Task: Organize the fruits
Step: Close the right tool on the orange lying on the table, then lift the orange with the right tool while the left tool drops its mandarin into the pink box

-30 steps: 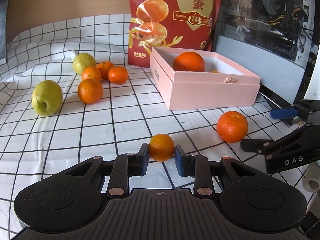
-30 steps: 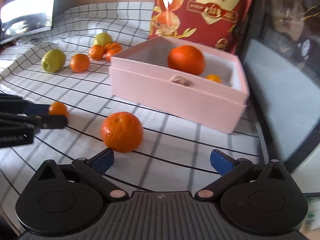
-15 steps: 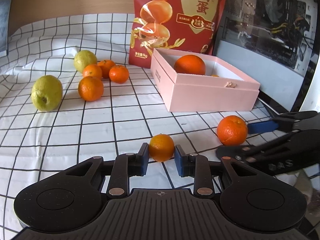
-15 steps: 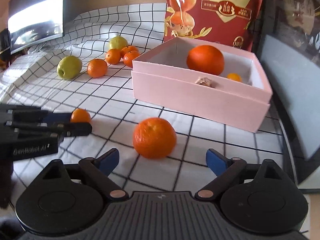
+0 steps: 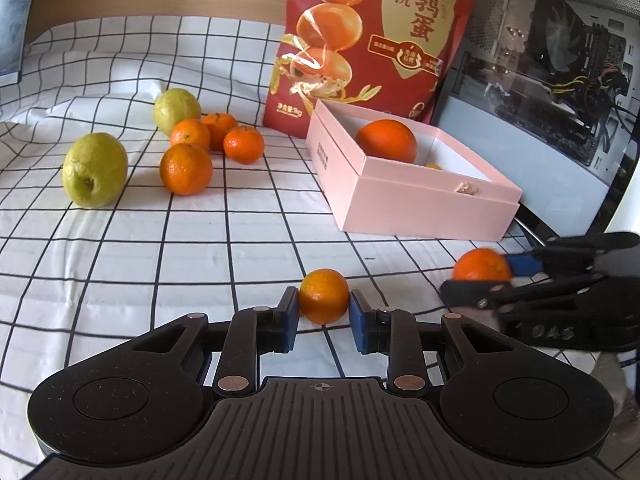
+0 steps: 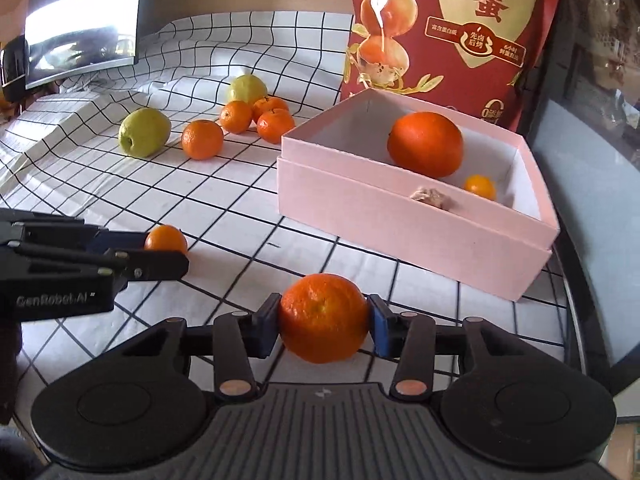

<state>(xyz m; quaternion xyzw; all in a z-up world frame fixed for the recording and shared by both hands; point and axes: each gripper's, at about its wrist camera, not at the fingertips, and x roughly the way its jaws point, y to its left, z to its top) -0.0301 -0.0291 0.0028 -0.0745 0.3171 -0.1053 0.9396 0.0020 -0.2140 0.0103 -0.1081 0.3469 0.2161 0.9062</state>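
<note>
The right gripper [image 6: 323, 330] has just been closing and now clamps the round orange tangerine [image 6: 323, 317]; the left gripper [image 5: 324, 316] grips a smaller mandarin [image 5: 324, 296]. Both seem ready for the pink cardboard box [image 6: 400, 232].

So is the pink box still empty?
No, the pink box already holds a big orange and a small one.

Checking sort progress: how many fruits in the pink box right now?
2: a large orange at the back of the pink box and a small orange near its right front corner. The front wall may hide more.
</note>
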